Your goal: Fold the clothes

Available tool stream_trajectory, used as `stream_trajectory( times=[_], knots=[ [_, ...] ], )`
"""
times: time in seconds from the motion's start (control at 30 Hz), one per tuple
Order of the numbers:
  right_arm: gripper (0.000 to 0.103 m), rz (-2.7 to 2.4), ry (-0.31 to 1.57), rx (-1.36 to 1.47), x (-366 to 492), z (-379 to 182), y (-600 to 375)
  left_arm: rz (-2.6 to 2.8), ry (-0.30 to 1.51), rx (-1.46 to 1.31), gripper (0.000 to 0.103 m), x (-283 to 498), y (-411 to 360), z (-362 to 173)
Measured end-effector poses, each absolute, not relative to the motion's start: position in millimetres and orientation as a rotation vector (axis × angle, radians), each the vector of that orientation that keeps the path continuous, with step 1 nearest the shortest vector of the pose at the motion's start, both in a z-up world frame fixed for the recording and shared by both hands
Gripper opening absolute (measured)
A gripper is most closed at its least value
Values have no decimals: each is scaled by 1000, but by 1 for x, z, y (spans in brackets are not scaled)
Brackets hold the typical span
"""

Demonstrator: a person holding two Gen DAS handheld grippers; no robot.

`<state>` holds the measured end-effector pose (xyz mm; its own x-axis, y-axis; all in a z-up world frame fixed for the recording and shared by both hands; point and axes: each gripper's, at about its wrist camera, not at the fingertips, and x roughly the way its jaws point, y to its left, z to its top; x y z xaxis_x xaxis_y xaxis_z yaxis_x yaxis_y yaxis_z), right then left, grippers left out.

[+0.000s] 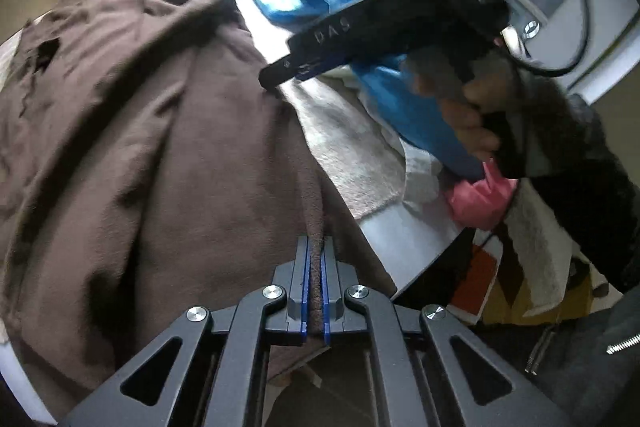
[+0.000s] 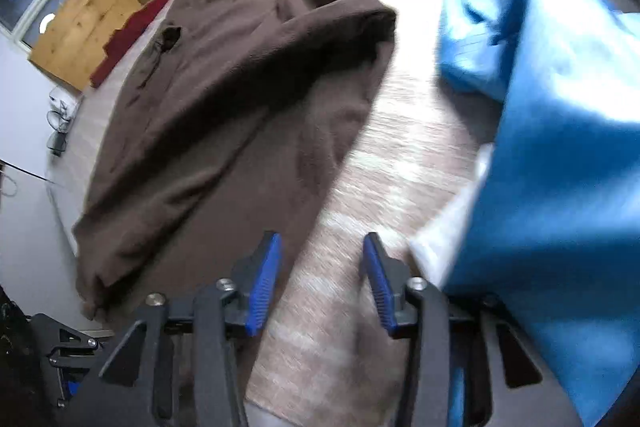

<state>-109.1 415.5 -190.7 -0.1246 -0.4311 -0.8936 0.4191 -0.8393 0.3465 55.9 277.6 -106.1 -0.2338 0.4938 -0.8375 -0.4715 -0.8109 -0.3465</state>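
Early stage: brown garment point(image 2: 240, 99) lies rumpled on the desk point(image 2: 400, 155), blue garment point(image 2: 560, 147) heaped beside it, both unfolded. Left hand-held gripper point(image 1: 316, 291) is closed on the brown hem. Right hand-held gripper point(image 2: 322, 283) stands partly open over bare desk, holding nothing.

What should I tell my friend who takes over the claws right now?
Left claw: shut on the edge of the brown garment.
Right claw: open, empty, over the bare beige cover.
Brown garment lies spread but rumpled; the blue garment sits crumpled on the right.
Done: an edge is gripped.
Left: probably grab another brown edge with the right claw, fold it, then the blue one.
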Motion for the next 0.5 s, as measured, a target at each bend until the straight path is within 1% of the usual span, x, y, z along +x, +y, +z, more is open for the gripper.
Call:
stream_trajectory(
  times=[0.03, 0.17, 0.23, 0.27, 0.3, 0.33, 0.4, 0.47, 0.5],
  knots=[
    [7, -1984, -28, 1584, -112, -190, 412, 2093, -50, -1422, 3, 56, 270, -104],
    [7, -1946, -50, 1491, -125, -178, 391, 2179, -99, -1443, 3, 51, 242, -100],
    [8, -1919, -24, 1476, -131, -176, 374, 2220, -118, -1486, 4, 47, 224, -107],
    [8, -1897, -2, 1489, -134, -179, 366, 2238, -125, -1521, 7, 45, 217, -111],
    [9, -1873, 24, 1507, -137, -184, 357, 2267, -126, -1548, 7, 44, 211, -114],
    [9, -1858, 29, 1515, -137, -185, 354, 2286, -130, -1555, 5, 45, 206, -114],
    [10, -1832, 32, 1528, -137, -185, 349, 2322, -142, -1561, 6, 47, 197, -113],
    [16, -1818, 7, 1522, -136, -177, 354, 2343, -153, -1538, 9, 54, 195, -106],
    [23, -1814, -11, 1513, -135, -173, 359, 2353, -138, -1527, 9, 58, 198, -103]
  ],
)
